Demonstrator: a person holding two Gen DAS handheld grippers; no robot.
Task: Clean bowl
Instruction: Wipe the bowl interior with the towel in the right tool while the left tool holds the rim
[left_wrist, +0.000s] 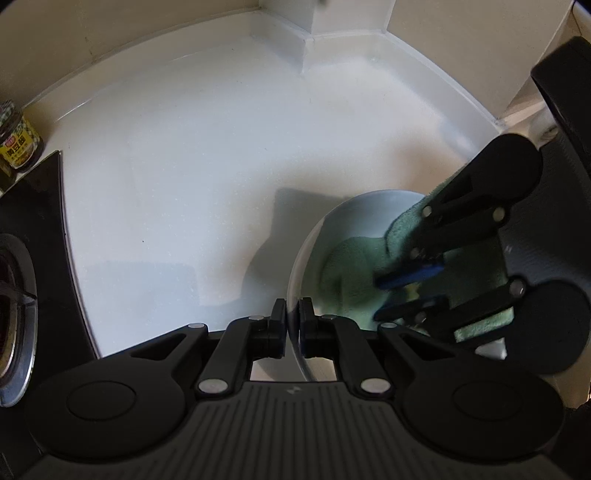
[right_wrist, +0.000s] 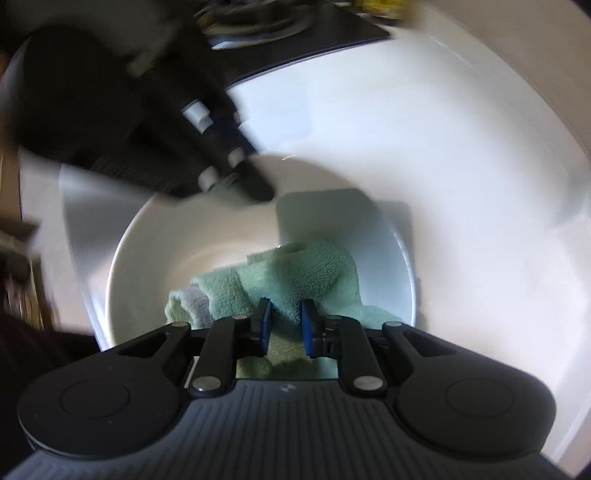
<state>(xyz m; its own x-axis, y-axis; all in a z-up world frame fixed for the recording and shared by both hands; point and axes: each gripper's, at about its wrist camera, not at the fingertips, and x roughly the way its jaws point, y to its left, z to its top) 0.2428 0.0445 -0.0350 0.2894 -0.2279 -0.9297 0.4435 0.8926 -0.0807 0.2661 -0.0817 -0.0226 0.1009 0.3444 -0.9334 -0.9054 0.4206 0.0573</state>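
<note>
The round white glazed bowl (right_wrist: 155, 251) sits on the white countertop (left_wrist: 177, 177), directly ahead of both hand-held tools. The left gripper (left_wrist: 292, 314) has its jaws nearly closed on the bowl's thin rim, one pad outside and one inside, steadying it at the edge nearest that tool. The right gripper (right_wrist: 283, 325) reaches into the bowl from the opposite side, its blue-padded jaws narrowed onto a fold of the soft pale green terry cloth (right_wrist: 299, 273), which bunches just ahead of its fingertips and spreads over the bowl's floor.

The bowl looks rigid, smooth and probably ceramic, so it is likely slippery under a pad and breakable if it tips or drops; the rim pinch seems the sensible hold, kept low and firm so the wiping does not spin it. The cloth is limp and light, and will fold under pressure, so a thick gathered fold is the better place to grip it.

Far to the left of the left gripper stand a dark labelled jar (left_wrist: 18, 144) and a black stove top (left_wrist: 33, 236).
</note>
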